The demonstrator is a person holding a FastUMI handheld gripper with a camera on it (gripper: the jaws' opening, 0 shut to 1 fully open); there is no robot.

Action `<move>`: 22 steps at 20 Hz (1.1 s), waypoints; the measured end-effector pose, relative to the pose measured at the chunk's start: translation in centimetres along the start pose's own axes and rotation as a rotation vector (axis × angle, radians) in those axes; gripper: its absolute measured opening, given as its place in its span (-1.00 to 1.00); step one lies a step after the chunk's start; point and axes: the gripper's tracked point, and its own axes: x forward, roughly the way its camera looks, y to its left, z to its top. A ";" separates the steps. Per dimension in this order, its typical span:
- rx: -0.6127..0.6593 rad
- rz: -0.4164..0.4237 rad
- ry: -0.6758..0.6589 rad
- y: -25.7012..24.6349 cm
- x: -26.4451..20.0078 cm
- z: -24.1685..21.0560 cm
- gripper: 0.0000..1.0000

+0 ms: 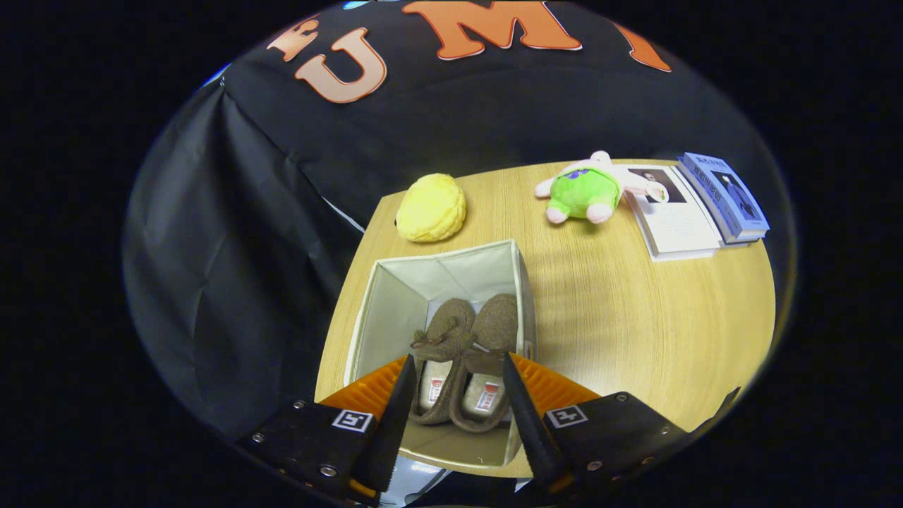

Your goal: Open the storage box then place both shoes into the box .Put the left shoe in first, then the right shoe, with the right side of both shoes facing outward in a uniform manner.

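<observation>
A pale fabric storage box point(395, 289) stands open on the wooden table, near its left edge. Two brown slippers lie side by side inside it, toes pointing away from me: the left one point(441, 331) and the right one point(494, 324). My gripper point(457, 370) hovers above the box with its fingers spread wide, one on each side of the pair's heel ends. Neither finger point(398, 409) presses on a slipper. The fingers hide part of the slippers' outer edges.
Beyond the box lies a yellow plush ball point(432, 208). A green and pink plush toy point(585, 190) sits farther right, beside a white booklet point(670, 215) and a blue book point(726, 196). Bare tabletop point(635, 317) stretches right of the box. Black cloth hangs behind and left.
</observation>
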 end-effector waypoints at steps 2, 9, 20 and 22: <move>-0.034 0.011 -0.064 -0.5 -1.8 1.6 0.65; -0.152 -0.001 -0.319 -2.9 -8.8 7.5 0.94; -0.254 -0.109 -0.666 -9.6 -18.5 15.6 0.94; -0.303 -0.145 -0.735 -10.5 -20.7 16.8 0.95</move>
